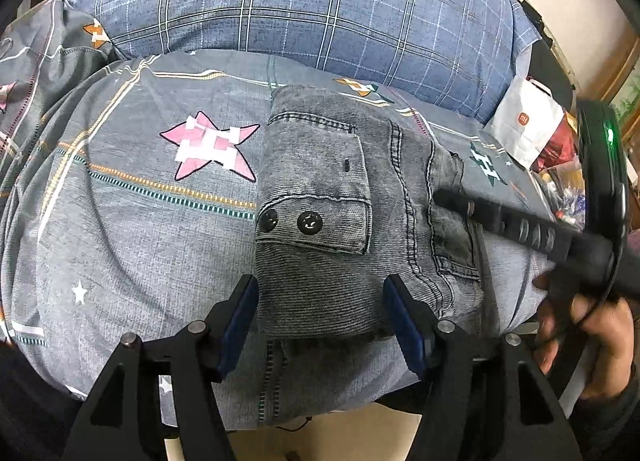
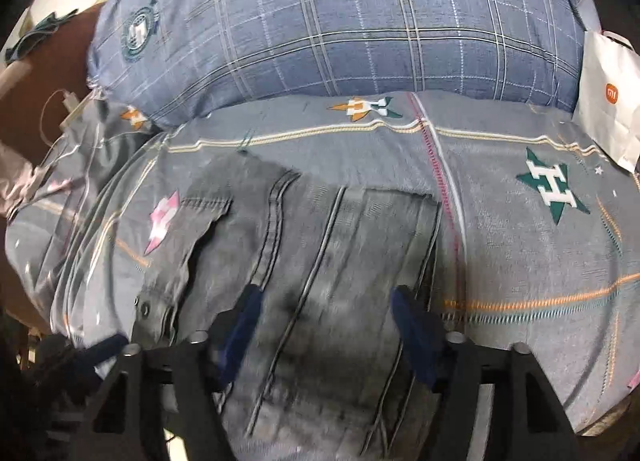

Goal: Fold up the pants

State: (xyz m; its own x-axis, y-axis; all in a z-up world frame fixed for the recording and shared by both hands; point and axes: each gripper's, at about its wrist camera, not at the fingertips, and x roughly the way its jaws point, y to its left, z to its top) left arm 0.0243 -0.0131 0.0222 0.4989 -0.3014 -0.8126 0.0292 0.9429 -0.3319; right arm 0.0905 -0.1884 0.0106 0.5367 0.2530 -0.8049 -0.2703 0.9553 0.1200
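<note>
Grey pants (image 1: 340,197) lie folded into a compact bundle on the bed (image 1: 120,221), pocket flap with two snaps up. Left tool (image 1: 320,301) released, jaws apart over the bundle's near edge, nothing gripped. Right tool (image 2: 324,301) released too, jaws spread above the pants, picture blurred. Blue plaid pillow (image 1: 300,1) behind. White paper bag (image 1: 528,121) at right.

Even indoor light, fisheye-bent edges, motion-blurred right wrist view.
</note>
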